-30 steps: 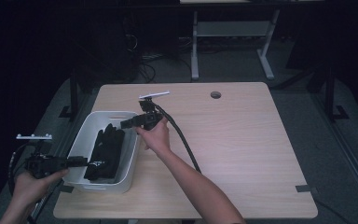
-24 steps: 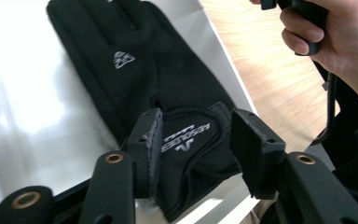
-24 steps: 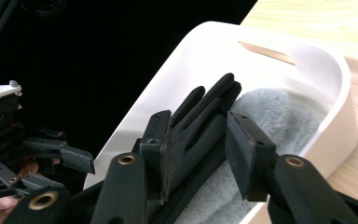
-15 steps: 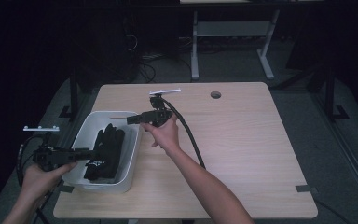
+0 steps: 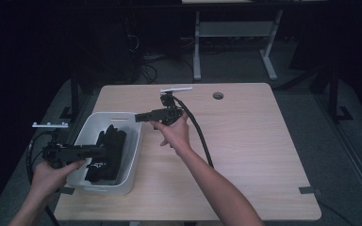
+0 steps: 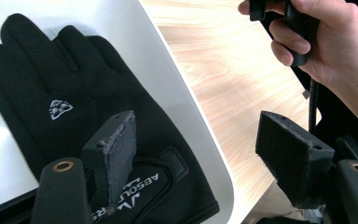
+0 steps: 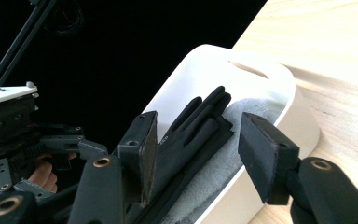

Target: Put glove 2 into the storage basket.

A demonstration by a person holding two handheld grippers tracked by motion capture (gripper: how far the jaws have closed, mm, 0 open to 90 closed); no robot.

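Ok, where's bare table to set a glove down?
Right of the trailing cable, out to the table's far edge, is bare wood, up to the round hole. The white bin with black gloves crowds the left.

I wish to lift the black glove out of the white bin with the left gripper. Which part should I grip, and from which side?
Probably the cuff end of the black glove, near its strap. It lies flat in the white bin, right under the open left gripper. Come down from above, one jaw on each side of the cuff; the bin's walls block a sideways approach.
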